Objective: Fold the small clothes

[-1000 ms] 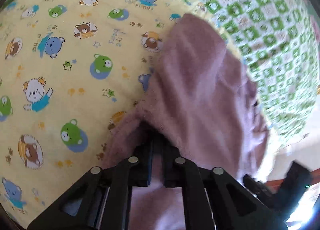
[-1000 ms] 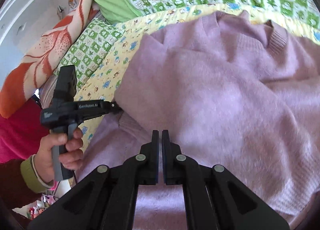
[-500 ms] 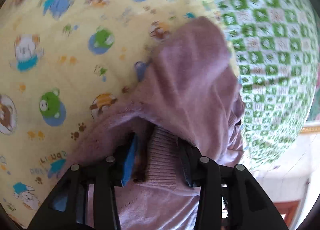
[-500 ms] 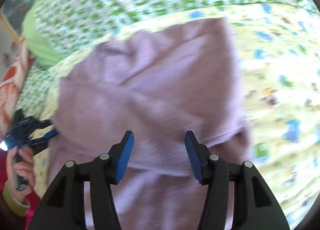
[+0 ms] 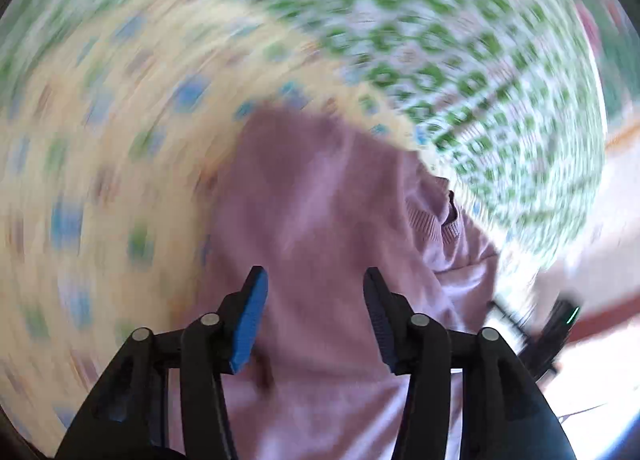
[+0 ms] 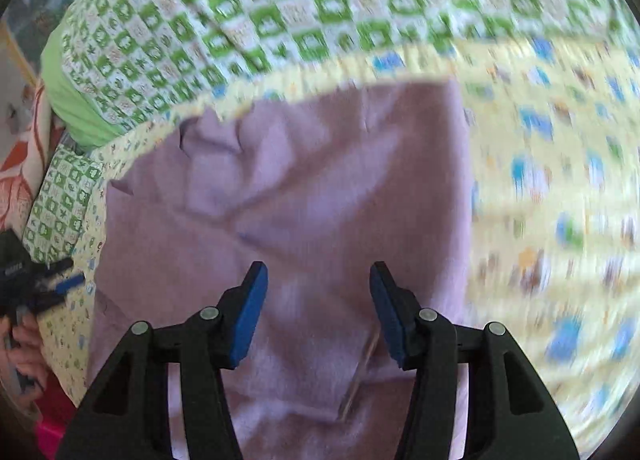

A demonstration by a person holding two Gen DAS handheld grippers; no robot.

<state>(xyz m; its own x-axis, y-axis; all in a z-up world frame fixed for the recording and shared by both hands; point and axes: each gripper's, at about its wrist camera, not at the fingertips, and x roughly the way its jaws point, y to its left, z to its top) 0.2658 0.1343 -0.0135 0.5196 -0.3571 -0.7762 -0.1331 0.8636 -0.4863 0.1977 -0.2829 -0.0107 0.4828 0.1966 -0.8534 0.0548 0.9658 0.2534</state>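
Now the folded mauve knitted sweater [image 6: 304, 200] lies on the yellow bear-print bed sheet [image 6: 540, 220]. Left tongs [image 5: 316, 292] have just been opening, nothing pinched; right tongs [image 6: 318, 288] stand spread above it too.

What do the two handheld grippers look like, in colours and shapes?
The left gripper and the right gripper look alike: black angular linkage arms with round silver rivets, and two flat fingers faced with blue pads.

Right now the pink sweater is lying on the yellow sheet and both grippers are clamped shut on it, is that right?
Not quite. The sweater does lie on the yellow sheet, but both wrist views show the left gripper and right gripper open, jaws apart above the knit, the left just opened, holding nothing.
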